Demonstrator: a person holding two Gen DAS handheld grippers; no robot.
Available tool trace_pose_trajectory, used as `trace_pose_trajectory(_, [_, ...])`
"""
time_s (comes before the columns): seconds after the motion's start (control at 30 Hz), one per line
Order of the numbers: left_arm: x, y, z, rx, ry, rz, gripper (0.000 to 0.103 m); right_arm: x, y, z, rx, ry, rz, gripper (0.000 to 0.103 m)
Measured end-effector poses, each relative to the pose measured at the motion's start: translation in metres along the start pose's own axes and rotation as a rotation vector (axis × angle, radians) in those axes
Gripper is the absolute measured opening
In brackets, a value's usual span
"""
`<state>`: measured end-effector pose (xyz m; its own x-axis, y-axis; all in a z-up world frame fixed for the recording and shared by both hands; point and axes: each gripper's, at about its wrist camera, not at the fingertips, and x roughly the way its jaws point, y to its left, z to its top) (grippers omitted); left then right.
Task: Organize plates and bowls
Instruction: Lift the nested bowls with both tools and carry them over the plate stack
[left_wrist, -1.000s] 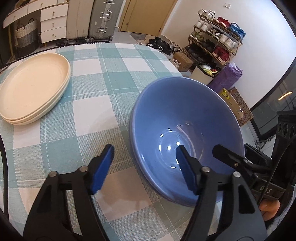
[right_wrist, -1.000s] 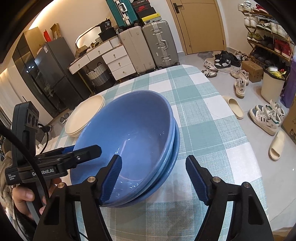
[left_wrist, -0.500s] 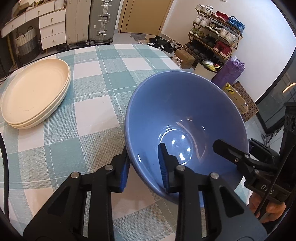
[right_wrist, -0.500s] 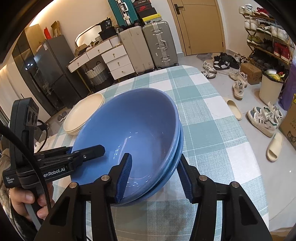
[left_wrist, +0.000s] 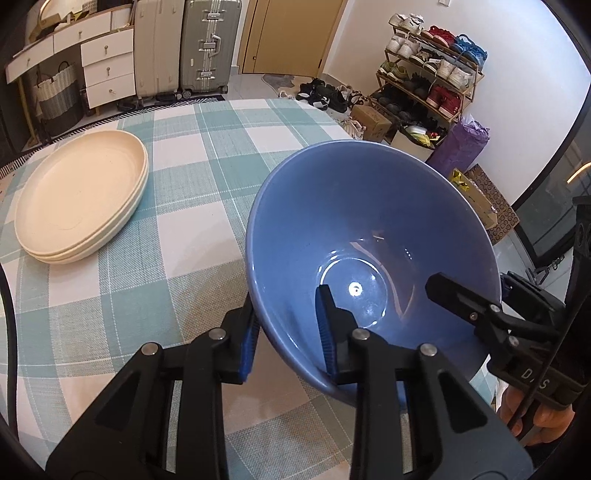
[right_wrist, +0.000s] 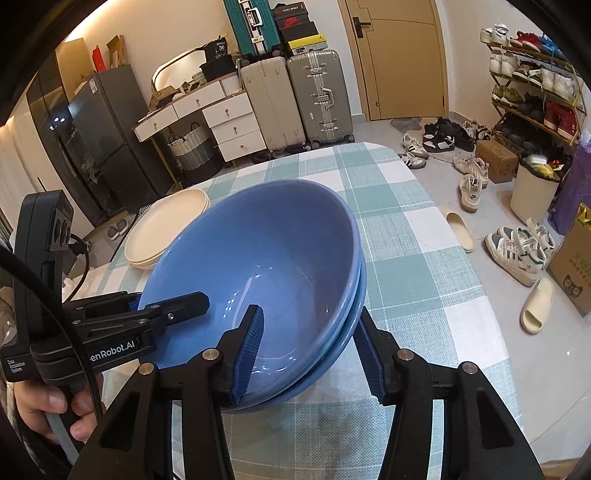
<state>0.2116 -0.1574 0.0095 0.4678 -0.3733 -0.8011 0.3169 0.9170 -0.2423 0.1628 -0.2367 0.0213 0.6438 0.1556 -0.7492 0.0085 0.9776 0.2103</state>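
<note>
Left tool (left_wrist: 288, 334) clamps the top bowl's (left_wrist: 369, 236) rim | right tool (right_wrist: 308, 350) closed across both nested bowls' (right_wrist: 266, 266) rims, likely steadying the stack for a two-handed lift | plates (left_wrist: 79, 194) stacked apart on checked worktop (left_wrist: 192, 206) | room: suitcases, shoe rack.

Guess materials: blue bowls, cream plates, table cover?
Blue bowls: likely glazed ceramic, glossy, with sharp light reflections inside. Cream plates: matte, no glare; maybe melamine or unglazed-look stoneware, unclear. Table cover: woven checked cloth or vinyl mesh, with visible weave texture.
</note>
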Motion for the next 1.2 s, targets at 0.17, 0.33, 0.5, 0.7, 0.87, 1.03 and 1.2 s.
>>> trace_pose_trajectory(0.17, [-0.018,0.004,0.006,-0.011,-0.032,0.004,0.025,-0.006,0.009,0.008,-0.018,-0.020,0.009,0.051])
trace_pose_trajectory(0.33, [-0.037,0.010,0.012,-0.028,-0.066,0.009,0.025,-0.010,0.019,0.020,-0.039,-0.035,0.018,0.051])
trace_pose_trajectory(0.5, [-0.059,0.019,0.017,-0.047,-0.101,0.022,0.025,-0.014,0.031,0.030,-0.057,-0.044,0.035,0.051])
trace_pose_trajectory(0.7, [-0.085,0.034,0.021,-0.065,-0.135,0.045,0.025,-0.017,0.051,0.041,-0.088,-0.055,0.050,0.051])
trace_pose_trajectory(0.87, [-0.104,0.045,0.025,-0.079,-0.157,0.064,0.025,-0.018,0.068,0.050,-0.113,-0.063,0.064,0.051])
trace_pose_trajectory(1.03, [-0.120,0.059,0.026,-0.098,-0.177,0.083,0.025,-0.019,0.086,0.061,-0.151,-0.071,0.071,0.051])
trace_pose_trajectory(1.2, [-0.135,0.074,0.031,-0.122,-0.201,0.101,0.025,-0.018,0.103,0.071,-0.182,-0.076,0.084,0.051])
